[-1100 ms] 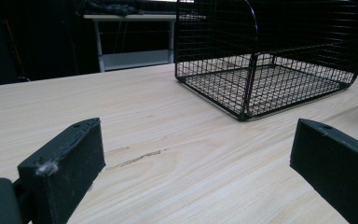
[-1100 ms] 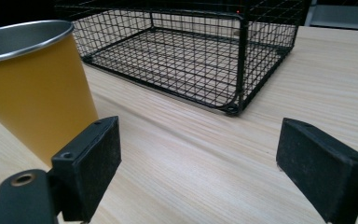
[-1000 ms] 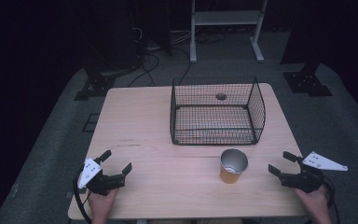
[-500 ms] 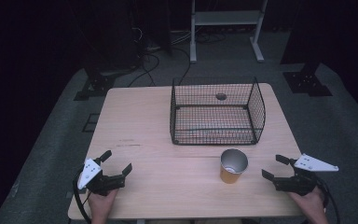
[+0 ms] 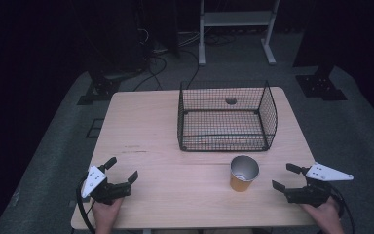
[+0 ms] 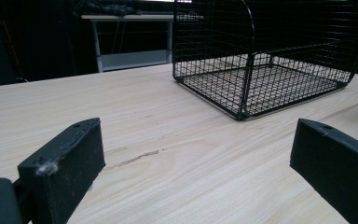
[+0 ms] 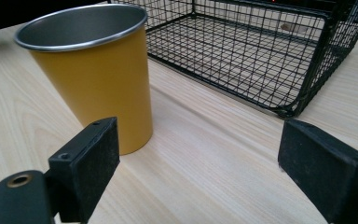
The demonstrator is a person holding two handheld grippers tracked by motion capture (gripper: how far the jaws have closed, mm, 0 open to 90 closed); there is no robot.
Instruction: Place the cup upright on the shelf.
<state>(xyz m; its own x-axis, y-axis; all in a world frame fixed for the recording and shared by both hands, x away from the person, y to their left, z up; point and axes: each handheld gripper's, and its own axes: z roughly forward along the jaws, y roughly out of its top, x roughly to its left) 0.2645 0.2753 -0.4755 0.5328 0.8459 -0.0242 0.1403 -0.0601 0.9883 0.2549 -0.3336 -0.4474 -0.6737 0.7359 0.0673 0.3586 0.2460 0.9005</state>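
A yellow metal cup [image 5: 243,174] stands upright on the wooden table [image 5: 156,126], just in front of a black wire basket [image 5: 226,117]. My right gripper [image 5: 287,178] is open, low over the table to the right of the cup, its jaws pointing left toward it. In the right gripper view the cup [image 7: 91,70] stands close ahead on the left, nothing between the jaws. My left gripper [image 5: 121,170] is open near the front left corner with nothing in it. The left gripper view looks across bare wood to the basket [image 6: 270,56].
The basket is open at the top, and through its mesh a small round dark hole [image 5: 231,101] shows in the tabletop. Beyond the table lie dark floor, cables and a white metal stand [image 5: 236,24]. A faint scratch [image 6: 133,158] marks the wood.
My right gripper has moved left, closer to the cup, and stays open. The left gripper has not moved.
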